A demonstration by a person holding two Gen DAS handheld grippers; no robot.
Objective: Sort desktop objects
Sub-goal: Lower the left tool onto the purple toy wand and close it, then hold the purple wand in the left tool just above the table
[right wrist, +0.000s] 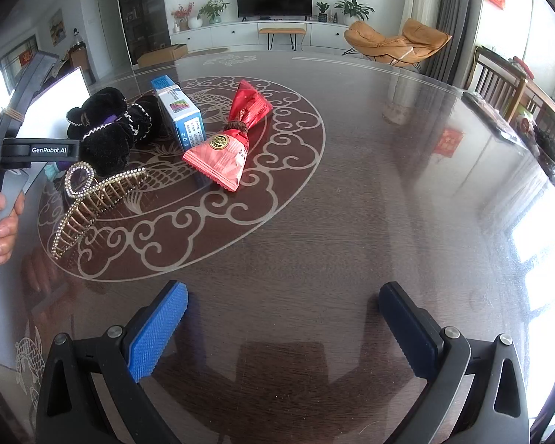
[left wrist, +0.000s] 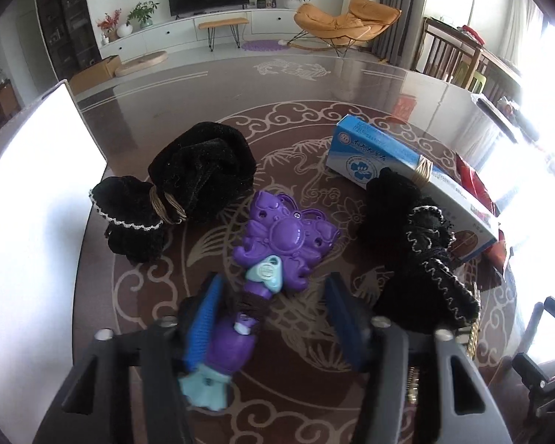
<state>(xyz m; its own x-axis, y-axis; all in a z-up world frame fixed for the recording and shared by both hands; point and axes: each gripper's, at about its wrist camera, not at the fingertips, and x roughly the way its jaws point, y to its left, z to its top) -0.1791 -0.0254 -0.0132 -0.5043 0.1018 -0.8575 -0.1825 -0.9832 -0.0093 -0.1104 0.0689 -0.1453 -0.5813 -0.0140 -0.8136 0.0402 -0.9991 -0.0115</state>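
living-room tabletop, left wrist view: purple toy wand (left wrist: pixel 277 244) lies between two black velvet pouches (left wrist: pixel 188 174), handle between my left gripper (left wrist: pixel 273 318) pads, jaws narrowed but one pad looks short of contact; hard, light, slick plastic, so take the handle. right wrist view alone shows the tiara comb (right wrist: pixel 92 203) and red candy packet (right wrist: pixel 233 148); right gripper (right wrist: pixel 281 333) wide, empty.
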